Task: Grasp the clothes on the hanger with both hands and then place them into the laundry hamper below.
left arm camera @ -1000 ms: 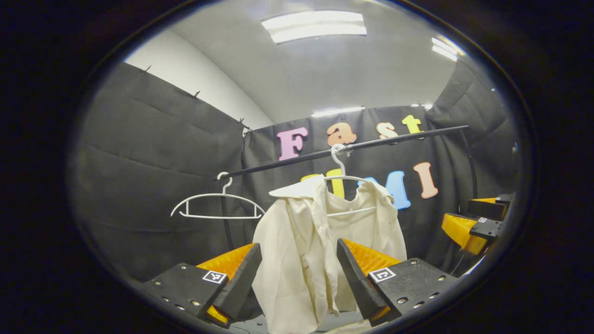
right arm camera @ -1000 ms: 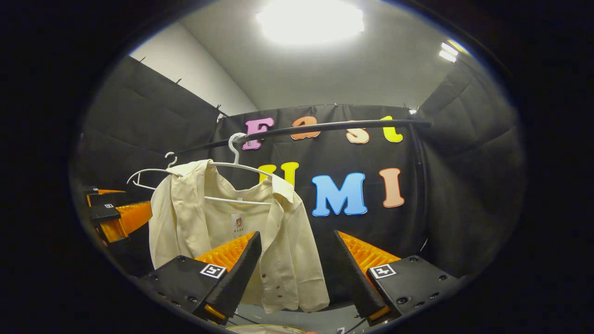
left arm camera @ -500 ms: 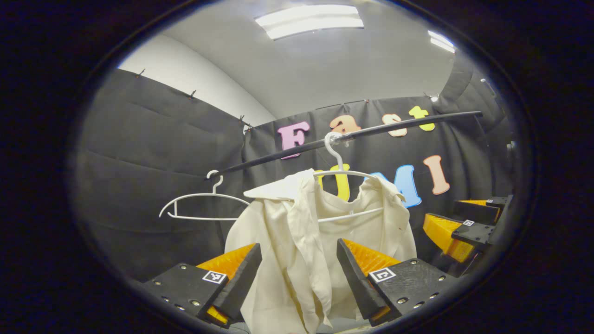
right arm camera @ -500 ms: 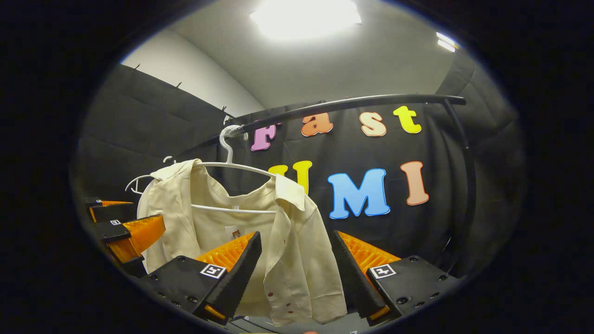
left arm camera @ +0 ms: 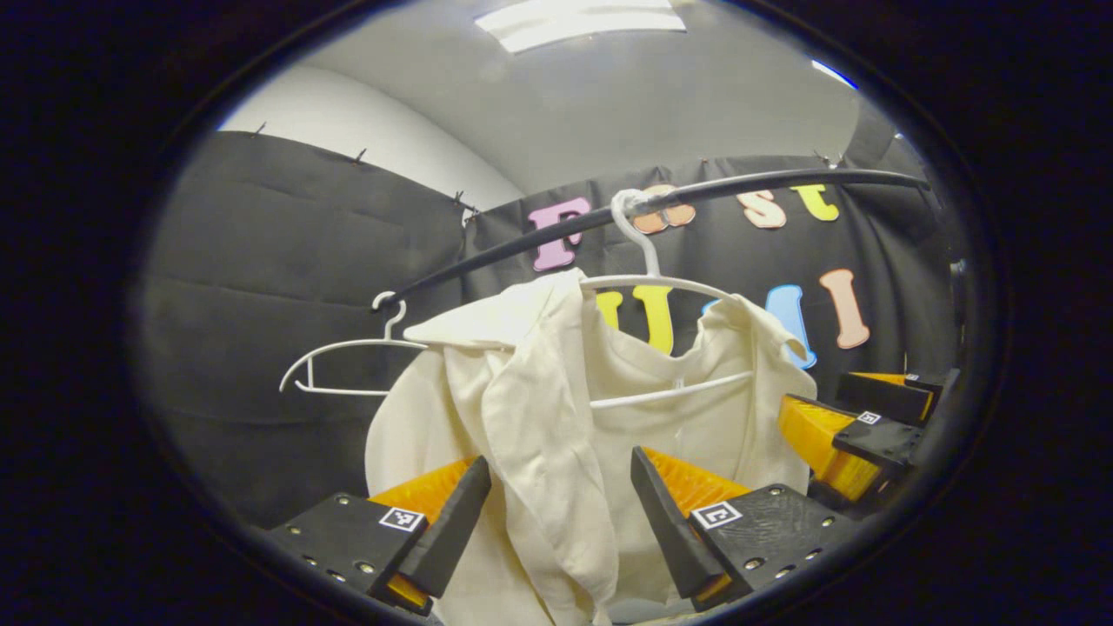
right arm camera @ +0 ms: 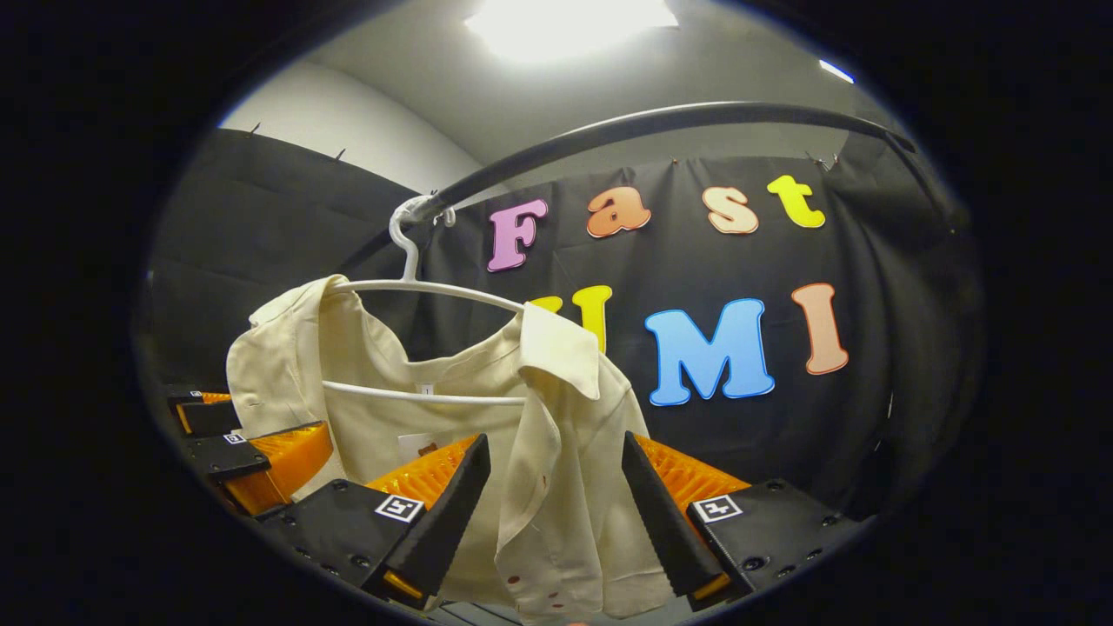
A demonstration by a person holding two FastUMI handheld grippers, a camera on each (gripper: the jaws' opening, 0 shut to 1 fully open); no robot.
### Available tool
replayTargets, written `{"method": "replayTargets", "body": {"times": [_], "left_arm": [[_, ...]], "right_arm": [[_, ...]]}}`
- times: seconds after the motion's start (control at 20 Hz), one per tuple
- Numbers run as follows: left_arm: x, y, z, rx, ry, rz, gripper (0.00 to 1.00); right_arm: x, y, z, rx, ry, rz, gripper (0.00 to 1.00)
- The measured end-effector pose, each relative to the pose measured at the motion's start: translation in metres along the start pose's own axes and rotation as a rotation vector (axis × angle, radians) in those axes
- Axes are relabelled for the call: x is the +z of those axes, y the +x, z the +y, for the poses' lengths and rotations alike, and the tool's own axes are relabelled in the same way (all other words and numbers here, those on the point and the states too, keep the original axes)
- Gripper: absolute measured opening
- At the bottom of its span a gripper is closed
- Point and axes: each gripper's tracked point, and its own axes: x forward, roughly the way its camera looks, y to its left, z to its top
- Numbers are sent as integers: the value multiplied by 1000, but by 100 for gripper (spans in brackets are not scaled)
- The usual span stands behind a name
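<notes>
Under the black rail [left arm camera: 539, 242], a cream shirt [left arm camera: 556, 417] hangs before black cloth

My left gripper [left arm camera: 561, 513] has matte black finger mounts dotted with silver screws, each bearing a small square black-and-white marker; my right gripper [right arm camera: 556, 513] matches (ribbed inner faces too).
</notes>
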Motion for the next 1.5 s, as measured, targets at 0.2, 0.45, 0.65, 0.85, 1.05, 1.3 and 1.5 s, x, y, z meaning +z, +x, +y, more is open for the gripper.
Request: {"method": "replayTargets", "body": {"times": [0.2, 0.45, 0.65, 0.85, 1.05, 1.3, 1.5], "left_arm": [[-20, 20, -1, 27, 26, 56, 96], [-28, 40, 1, 83, 86, 70, 96], [-32, 42, 6, 108, 101, 84, 96], [-29, 44, 21, 139, 62, 77, 39], [-30, 46, 30, 131, 51, 81, 13], [-19, 30, 55, 152, 51, 57, 1], [-11, 15, 85, 202, 46, 52, 2]], "right_arm": [[-14, 30, 7, 31, 8, 21, 94], [-31, 59, 8, 28, 20, 61, 96], [-42, 76, 8, 14, 13, 81, 95], [-49, 82, 6, 9, -19, 89, 45], [-49, 78, 11, 39, -9, 112, 2], [-27, 78, -34, -97, -45, 34, 2], [-26, 85, -75, -188, -41, 23, 2]]}}
